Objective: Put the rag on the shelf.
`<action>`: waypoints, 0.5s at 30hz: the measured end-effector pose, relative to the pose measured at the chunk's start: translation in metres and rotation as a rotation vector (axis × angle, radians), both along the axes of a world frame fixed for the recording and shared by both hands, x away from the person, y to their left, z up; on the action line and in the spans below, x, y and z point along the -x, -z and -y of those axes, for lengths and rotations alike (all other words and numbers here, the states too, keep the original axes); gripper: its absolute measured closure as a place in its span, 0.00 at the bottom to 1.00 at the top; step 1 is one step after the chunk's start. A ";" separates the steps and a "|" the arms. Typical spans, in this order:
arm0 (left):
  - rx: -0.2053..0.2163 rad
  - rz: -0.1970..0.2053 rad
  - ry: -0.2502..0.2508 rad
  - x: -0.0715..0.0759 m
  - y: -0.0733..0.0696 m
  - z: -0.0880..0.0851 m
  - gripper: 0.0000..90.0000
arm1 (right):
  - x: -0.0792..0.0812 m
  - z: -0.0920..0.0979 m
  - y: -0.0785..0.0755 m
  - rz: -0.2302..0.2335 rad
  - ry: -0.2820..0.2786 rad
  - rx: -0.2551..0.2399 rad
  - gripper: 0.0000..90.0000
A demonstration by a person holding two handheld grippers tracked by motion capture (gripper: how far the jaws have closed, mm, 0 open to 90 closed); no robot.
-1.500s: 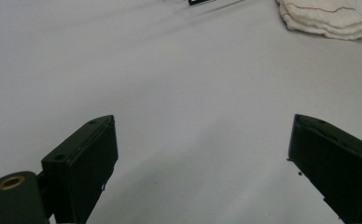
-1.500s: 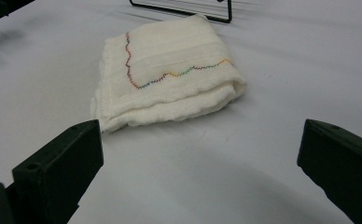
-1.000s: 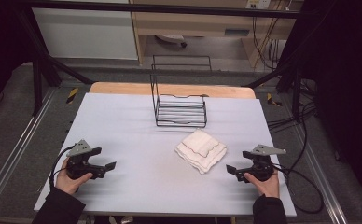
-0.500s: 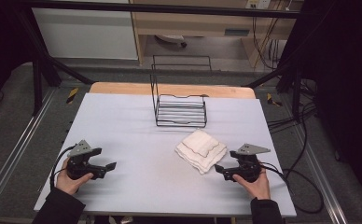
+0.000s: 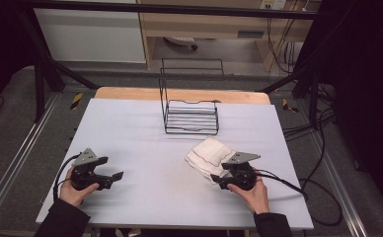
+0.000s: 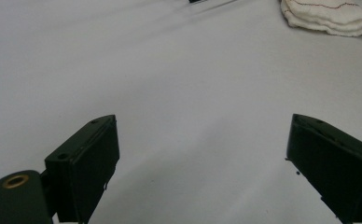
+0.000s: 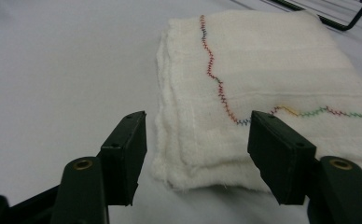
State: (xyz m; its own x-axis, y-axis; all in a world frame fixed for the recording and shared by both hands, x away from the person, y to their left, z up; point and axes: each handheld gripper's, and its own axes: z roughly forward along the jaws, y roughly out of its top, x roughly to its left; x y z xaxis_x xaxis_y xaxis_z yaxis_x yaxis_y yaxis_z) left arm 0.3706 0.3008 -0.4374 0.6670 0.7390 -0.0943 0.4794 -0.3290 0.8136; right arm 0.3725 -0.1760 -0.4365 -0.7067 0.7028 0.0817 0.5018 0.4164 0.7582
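Observation:
A folded white cloth (image 5: 208, 152) with a wavy coloured stitch line lies right of the table's middle. My right gripper (image 5: 219, 181) sits at its near corner, held by a hand. In the right gripper view this gripper (image 7: 198, 140) is open, and the cloth's (image 7: 263, 79) near corner lies between the two jaws, with no squeeze on it. My left gripper (image 5: 114, 177) rests low at the front left, far from the cloth. It is open (image 6: 202, 140) over bare table, with the cloth (image 6: 333, 16) at the top right of its view.
A black wire rack (image 5: 189, 116) stands upright behind the cloth, its edge also in the right gripper view (image 7: 328, 16). The white table (image 5: 130, 128) has a wooden strip (image 5: 130, 94) along its back. A cable (image 5: 298, 185) trails right from my right gripper.
My right gripper has slid left and forward along the table until its open jaws reach the cloth's near corner. The left gripper has stayed put.

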 end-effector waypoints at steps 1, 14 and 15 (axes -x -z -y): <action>0.001 -0.001 -0.001 0.000 0.000 0.000 0.11 | -0.001 -0.002 0.001 -0.004 -0.009 0.005 0.45; -0.006 -0.002 -0.004 -0.001 0.000 -0.001 0.11 | -0.007 -0.019 0.013 0.038 -0.015 0.108 0.59; -0.006 -0.002 -0.004 -0.001 0.000 -0.001 0.11 | -0.007 -0.019 0.013 0.038 -0.015 0.108 0.59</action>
State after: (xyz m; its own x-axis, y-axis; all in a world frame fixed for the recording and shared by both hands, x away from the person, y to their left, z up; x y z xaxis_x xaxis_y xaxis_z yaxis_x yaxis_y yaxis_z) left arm 0.3713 0.3016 -0.4378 0.6640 0.7422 -0.0911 0.4822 -0.3319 0.8108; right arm 0.3793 -0.1565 -0.4497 -0.7183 0.6954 -0.0207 0.4669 0.5039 0.7267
